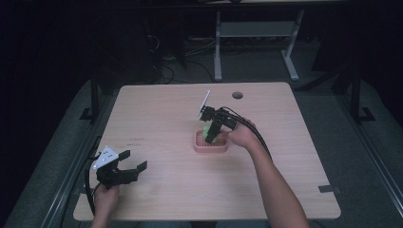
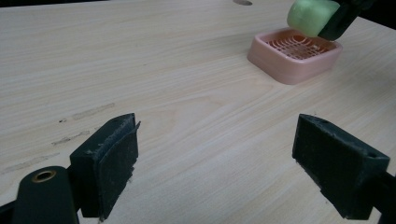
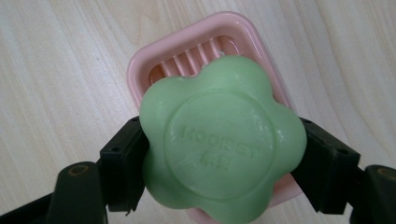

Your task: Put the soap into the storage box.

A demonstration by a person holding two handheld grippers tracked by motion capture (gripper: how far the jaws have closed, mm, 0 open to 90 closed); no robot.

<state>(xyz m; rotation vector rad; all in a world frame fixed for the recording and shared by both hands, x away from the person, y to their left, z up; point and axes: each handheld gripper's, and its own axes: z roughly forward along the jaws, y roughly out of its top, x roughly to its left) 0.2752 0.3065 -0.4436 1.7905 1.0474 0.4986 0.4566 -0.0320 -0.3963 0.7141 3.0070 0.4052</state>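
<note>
the soap (image 3: 223, 142) is a pale green bar shaped like a rounded flower with five lobes, and a raised round panel on its face carries stamped lettering too soft to read. it sits pinched between the two black jaws of the right gripper (image 3: 219, 163), which press on its opposite sides, and it hangs above the pink soap dish (image 3: 140, 70), apart from it as far as the left gripper view shows (image 2: 312, 16). the dish is a rounded rectangle with a slatted floor (image 2: 294, 53), and it stands on the table (image 1: 166, 109) a little right of the middle (image 1: 210, 142).

counted: one soap, one dish, two grippers, one table.

the left gripper (image 1: 128, 166) rests near the front left corner of the table, held by the left hand (image 1: 105, 194), its jaws spread wide with nothing between them; in its own view the two pads (image 2: 105, 161) stand far apart over bare wood.

the table is light wood with rounded corners and a round cable hole (image 1: 237, 95) near its far edge. the dish stands well in from every edge, with open wood on all sides of it. the left gripper is close to the front and left edges. faint dark marks (image 1: 134, 139) lie on the wood between the two grippers.
</note>
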